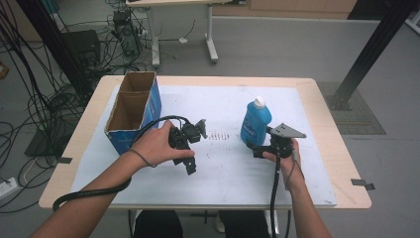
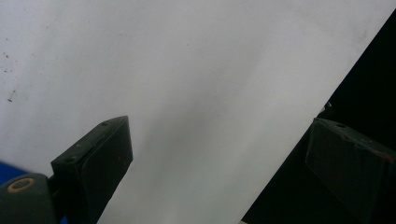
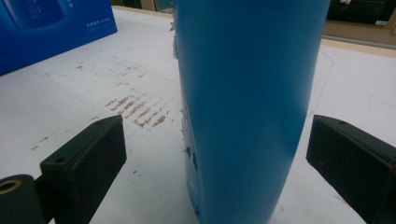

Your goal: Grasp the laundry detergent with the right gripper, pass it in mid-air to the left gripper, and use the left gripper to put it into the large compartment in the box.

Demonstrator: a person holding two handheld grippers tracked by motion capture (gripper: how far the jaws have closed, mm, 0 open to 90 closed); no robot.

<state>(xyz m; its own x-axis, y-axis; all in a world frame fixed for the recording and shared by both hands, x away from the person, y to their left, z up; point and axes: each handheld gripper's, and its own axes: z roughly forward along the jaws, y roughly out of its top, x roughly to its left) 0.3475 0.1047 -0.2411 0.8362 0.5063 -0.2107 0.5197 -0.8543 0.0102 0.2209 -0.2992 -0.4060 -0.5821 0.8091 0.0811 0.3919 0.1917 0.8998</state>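
The blue bottle (image 1: 256, 121) stood upright on the white mat (image 1: 228, 178) at about three o'clock from the table's middle, its white cap (image 1: 258, 102) on top. The right gripper (image 1: 253, 147) was at the bottle's base, on its six o'clock side, held in the person's right hand (image 1: 283, 156) with the grey three-cornered plate (image 1: 286, 131) above it. In the right gripper view the blue bottle (image 3: 247, 107) stood between the two black jaws, which were apart; a gap showed on each side of it, so the pads did not press on the bottle. A patch of brownish scuff marks (image 3: 137, 112) lay on the mat at nine o'clock from the bottle, and the blue side of the cardboard box (image 3: 56, 28) showed at eleven o'clock.

The left gripper (image 1: 195, 148) was held in the left hand (image 1: 157, 146) at about nine o'clock from the table's middle, well apart from the bottle, its cable (image 1: 89, 193) trailing back along the forearm. In the left gripper view its jaws stood wide apart with nothing between them, above the white mat (image 2: 187, 84). The open cardboard box (image 1: 133, 111) stood at ten o'clock, just beside the left hand, with two empty compartments
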